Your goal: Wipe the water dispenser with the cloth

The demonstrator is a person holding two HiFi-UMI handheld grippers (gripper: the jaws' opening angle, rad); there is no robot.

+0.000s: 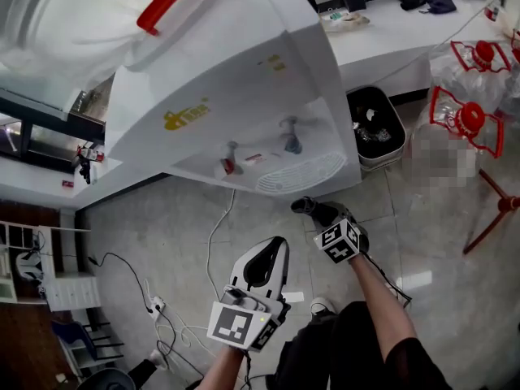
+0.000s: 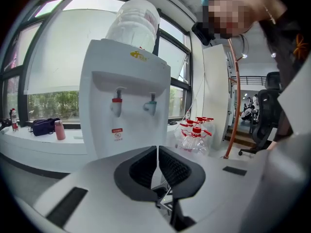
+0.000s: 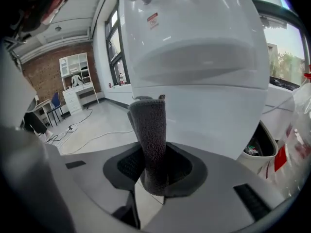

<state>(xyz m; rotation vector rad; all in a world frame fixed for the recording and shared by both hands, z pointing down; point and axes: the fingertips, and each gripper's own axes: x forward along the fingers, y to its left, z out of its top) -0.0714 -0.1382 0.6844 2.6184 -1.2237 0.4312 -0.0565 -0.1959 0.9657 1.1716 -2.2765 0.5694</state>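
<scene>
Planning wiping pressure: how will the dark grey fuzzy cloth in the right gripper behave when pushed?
Clamped in the right gripper, the dark grey fuzzy cloth stands up folded, so it probably bends but has some body. Its nap likely drags rather than slips.

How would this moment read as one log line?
left claw: shut, empty | right claw: shut on cloth | cloth: close to water dispenser, contact unclear

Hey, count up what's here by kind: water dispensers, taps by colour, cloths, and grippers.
water dispenser: 1
red tap: 1
blue tap: 1
cloth: 1
grippers: 2, the left gripper and the right gripper
Total: 6
</scene>
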